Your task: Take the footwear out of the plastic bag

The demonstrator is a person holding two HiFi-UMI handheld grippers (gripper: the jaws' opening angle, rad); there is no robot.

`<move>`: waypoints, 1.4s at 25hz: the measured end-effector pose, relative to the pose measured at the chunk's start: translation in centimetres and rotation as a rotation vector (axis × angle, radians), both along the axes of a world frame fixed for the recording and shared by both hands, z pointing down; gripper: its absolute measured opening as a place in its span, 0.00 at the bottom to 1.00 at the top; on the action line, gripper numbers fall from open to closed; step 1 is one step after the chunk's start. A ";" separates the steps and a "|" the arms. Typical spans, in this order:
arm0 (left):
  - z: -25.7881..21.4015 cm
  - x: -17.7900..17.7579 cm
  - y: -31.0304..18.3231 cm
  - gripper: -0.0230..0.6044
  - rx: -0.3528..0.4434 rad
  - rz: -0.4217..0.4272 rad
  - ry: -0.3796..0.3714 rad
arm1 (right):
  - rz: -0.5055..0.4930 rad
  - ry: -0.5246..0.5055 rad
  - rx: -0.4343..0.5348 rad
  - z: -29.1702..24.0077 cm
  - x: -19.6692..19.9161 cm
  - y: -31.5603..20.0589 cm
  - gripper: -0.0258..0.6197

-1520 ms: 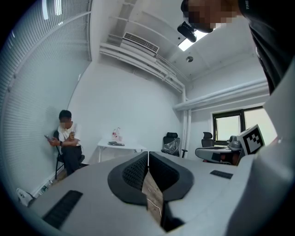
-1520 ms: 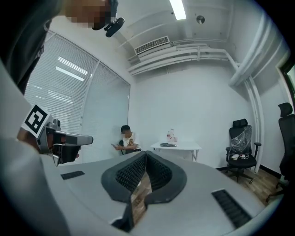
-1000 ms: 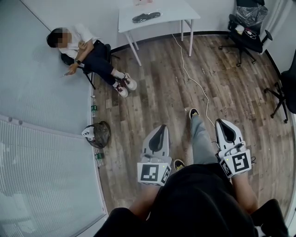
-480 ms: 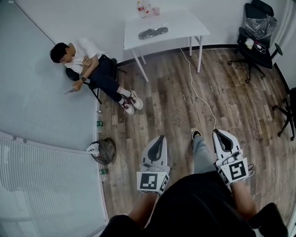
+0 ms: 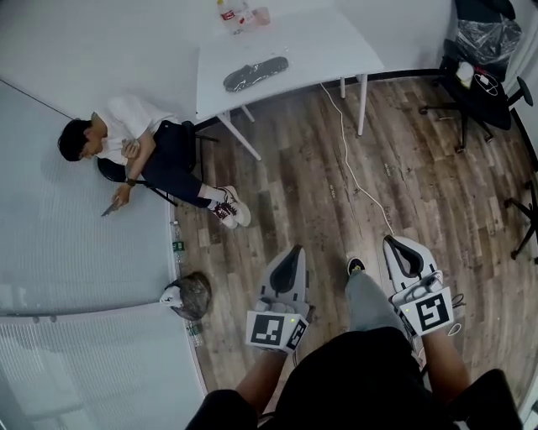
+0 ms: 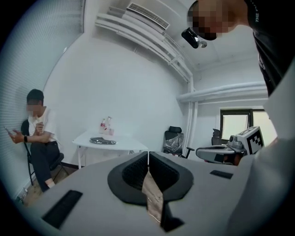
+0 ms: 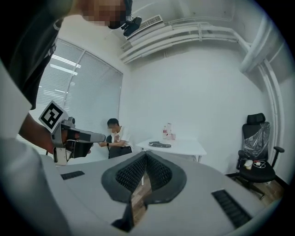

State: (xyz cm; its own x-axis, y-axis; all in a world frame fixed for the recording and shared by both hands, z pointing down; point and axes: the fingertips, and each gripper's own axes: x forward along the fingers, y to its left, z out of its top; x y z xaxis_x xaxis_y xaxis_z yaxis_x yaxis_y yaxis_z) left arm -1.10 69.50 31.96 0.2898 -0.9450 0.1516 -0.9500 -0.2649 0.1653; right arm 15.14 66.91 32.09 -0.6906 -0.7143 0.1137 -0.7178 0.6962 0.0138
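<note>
Left gripper [image 6: 147, 159]: jaws pressed together, nothing between them. Right gripper [image 7: 145, 160]: ribbed pads closed against each other, likewise empty. Both are held low, side by side, over the wooden floor [image 5: 319, 193]. Well ahead of both jaws stands a white table [image 5: 336, 42]; on it lies the plastic bag [image 5: 273, 65] with dark footwear [image 5: 248, 77] inside, too small to tell one piece from a pair. Just beyond the bag stand bottles [image 5: 235, 13], contents unclear. Ahead and right of the right jaws, an office chair [image 5: 475, 71] carries a crumpled clear bag [image 5: 487, 34]. Left of the left jaws a dark bin [image 5: 192, 296] sits on the floor, its contents indistinct
</note>
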 end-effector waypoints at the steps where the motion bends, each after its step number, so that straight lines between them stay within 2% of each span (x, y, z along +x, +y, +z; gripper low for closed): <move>1: 0.2 0.3 -2.3 0.09 -0.006 0.001 -0.005 | -0.003 -0.001 -0.014 0.3 0.3 -2.3 0.07; 7: -1.4 1.8 -14.3 0.09 -0.036 -0.028 -0.022 | -0.009 -0.050 -0.071 -0.4 2.0 -15.0 0.07; 10: -2.7 2.2 -18.0 0.09 -0.043 -0.039 -0.032 | -0.024 -0.087 -0.085 -1.3 2.7 -19.4 0.07; 13: -3.4 2.6 -20.8 0.09 -0.045 -0.036 -0.045 | -0.029 -0.088 -0.056 -2.2 3.2 -22.7 0.07; 19: -4.1 4.5 -23.9 0.09 -0.031 -0.009 -0.083 | -0.045 -0.114 -0.046 -3.1 4.8 -26.3 0.07; 27: -5.1 2.6 -24.8 0.09 -0.016 -0.045 -0.082 | -0.042 -0.098 -0.013 -4.4 4.0 -28.7 0.07; 35: -6.2 0.8 -27.2 0.09 0.053 0.004 -0.058 | -0.008 -0.053 0.045 -5.9 2.4 -30.2 0.07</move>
